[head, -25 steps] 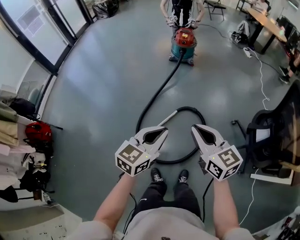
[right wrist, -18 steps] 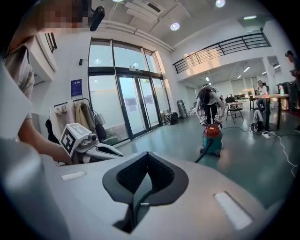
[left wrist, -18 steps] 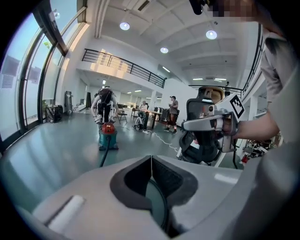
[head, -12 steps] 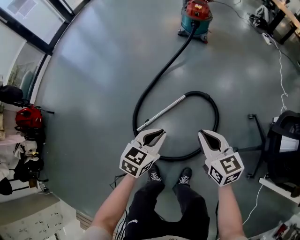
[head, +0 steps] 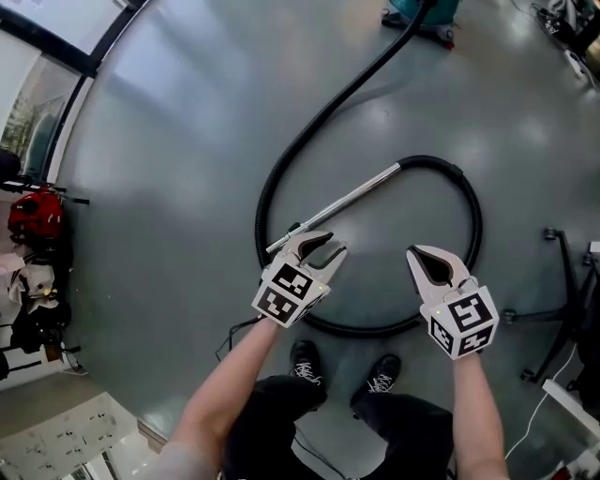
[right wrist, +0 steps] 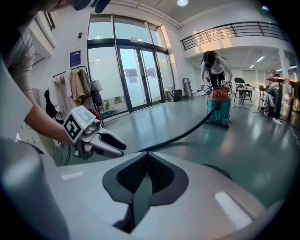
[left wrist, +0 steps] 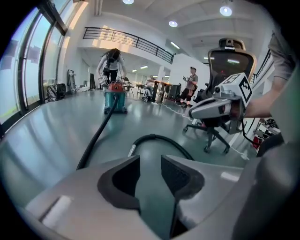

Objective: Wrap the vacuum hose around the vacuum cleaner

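Glossy grey floor (head: 159,178) of a large hall with tall windows (right wrist: 126,75) fills the head view, and both arms reach out low over it. At the left gripper (head: 328,246) the jaws stand released with a clear gap and only bare floor between them; a second ago their tips met, so they have parted on the way down. The right gripper (head: 420,253) is clenched shut on nothing. Just beyond the left tips lies the near end of the metal tube (head: 347,200), which runs up and right into the black hose (head: 478,225). That hose curls in a wide loop on the floor, passes close in front of both grippers and the person's shoes (head: 305,361), then runs off in a long line to the vacuum cleaner (head: 419,13), now cut off by the top edge of the head view and well apart from the hands. Over the last second both grippers have sunk toward the floor and the loop has grown large in the head view, while the vacuum cleaner has slid from full sight to the frame edge. I judge this to be the reach for the tube end, with the left gripper made ready to take it; no wrapping has begun. An office chair (left wrist: 229,61) stands off to the right, and another person (right wrist: 213,63) bends over the vacuum cleaner.
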Available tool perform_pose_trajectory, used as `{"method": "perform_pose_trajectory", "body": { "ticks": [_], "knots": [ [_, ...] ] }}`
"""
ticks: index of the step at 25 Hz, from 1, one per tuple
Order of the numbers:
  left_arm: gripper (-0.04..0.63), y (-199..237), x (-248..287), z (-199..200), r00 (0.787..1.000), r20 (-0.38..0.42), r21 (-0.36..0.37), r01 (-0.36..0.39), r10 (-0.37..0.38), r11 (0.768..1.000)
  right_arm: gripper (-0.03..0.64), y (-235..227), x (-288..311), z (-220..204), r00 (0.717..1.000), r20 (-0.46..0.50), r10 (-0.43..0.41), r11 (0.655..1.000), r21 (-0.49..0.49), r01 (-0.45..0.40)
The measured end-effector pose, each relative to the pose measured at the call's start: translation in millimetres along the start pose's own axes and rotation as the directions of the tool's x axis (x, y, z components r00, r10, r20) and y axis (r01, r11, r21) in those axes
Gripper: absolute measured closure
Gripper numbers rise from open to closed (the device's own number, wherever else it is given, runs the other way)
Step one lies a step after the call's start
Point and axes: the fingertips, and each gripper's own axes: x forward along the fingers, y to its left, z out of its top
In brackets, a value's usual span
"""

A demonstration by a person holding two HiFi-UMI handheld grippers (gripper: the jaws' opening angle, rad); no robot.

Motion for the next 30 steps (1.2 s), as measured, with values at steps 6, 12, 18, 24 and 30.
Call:
{"method": "perform_pose_trajectory", "body": {
  "ticks": [6,12,18,24,30],
  "knots": [
    [0.454,58.9,93.0,-80.2,0.992,-0.125,0.113,-0.010,0.024,0.994,0.594,-24.6,52.3,-60.7,1.000,-0.017,0.018,0.999,-0.038,-0.019],
    [0.451,106.8,158.7,-133.3,0.972,-0.234,0.191,0.012,0.034,0.982,0.594,-47.1,100.4,-97.0,0.997,-0.052,0.051,0.996,-0.069,-0.055],
    [0.418,135.7,206.0,-185.4,0.944,-0.328,0.230,0.041,0.038,0.972,0.594,-60.0,130.7,-129.4,0.994,-0.071,0.083,0.991,-0.102,-0.090],
    [0.397,147.5,230.3,-201.4,0.932,-0.362,0.212,0.058,0.024,0.976,0.594,-66.4,119.6,-148.3,0.994,-0.077,0.073,0.994,-0.080,-0.079],
    [0.399,153.9,242.2,-214.2,0.917,-0.397,0.202,0.042,0.043,0.978,0.594,-81.7,107.1,-153.3,0.999,-0.040,0.031,0.999,-0.028,-0.032]
  ]
}}
